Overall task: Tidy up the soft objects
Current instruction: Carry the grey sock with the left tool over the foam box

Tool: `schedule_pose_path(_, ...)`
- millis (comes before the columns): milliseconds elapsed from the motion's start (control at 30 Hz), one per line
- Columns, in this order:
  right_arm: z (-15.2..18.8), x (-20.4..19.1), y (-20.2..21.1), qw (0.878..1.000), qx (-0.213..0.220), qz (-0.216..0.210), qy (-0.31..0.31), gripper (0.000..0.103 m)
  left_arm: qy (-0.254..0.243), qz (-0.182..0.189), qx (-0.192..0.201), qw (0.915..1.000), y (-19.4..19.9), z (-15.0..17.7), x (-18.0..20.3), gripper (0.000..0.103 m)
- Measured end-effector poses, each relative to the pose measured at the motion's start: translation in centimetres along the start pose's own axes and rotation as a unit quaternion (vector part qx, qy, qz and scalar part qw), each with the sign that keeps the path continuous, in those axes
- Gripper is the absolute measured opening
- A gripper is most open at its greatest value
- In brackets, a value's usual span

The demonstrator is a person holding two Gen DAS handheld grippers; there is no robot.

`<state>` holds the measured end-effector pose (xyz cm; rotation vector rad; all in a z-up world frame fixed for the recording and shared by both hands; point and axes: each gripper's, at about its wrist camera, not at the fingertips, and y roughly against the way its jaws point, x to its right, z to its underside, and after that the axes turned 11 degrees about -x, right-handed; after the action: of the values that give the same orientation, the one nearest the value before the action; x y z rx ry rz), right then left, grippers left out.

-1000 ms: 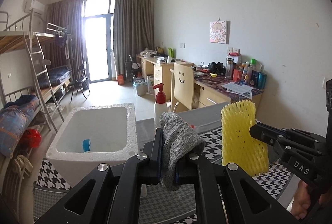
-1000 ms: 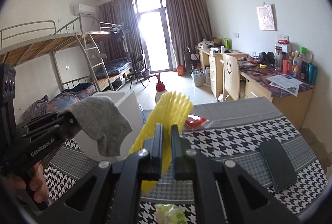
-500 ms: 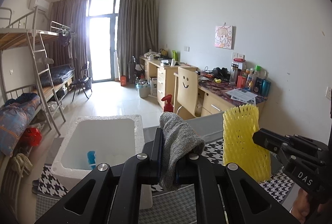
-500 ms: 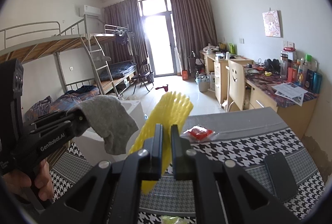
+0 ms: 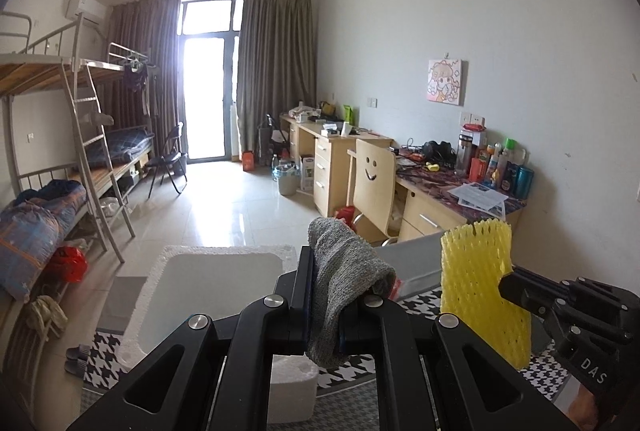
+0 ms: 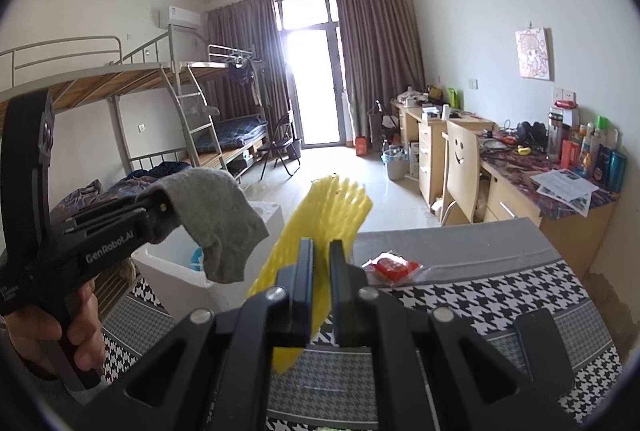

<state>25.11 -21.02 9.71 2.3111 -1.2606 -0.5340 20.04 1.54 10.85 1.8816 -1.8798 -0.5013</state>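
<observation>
My left gripper is shut on a grey sock, which drapes over its fingers; it also shows in the right wrist view. My right gripper is shut on a yellow foam net sleeve, seen in the left wrist view at the right. Both are held high above the table. A white foam box stands below and left of the sock, with a blue item inside.
The table has a houndstooth cloth. On it lie a red packet in clear plastic and a dark phone. Behind are a smiley-face chair, cluttered desks and bunk beds.
Both grippers have risen and tilted up with their objects still held; the box and table sit lower in view and more of the room shows.
</observation>
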Motion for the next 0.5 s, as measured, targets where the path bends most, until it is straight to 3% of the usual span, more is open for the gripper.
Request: schedule_pose_path(500, -1.3, -1.0, -0.2, 1.000, 0.007, -0.015, 0.021, 0.009, 0.028, -0.038, 0.010, 0.9988, -0.2, -1.8, -3.0, 0.009)
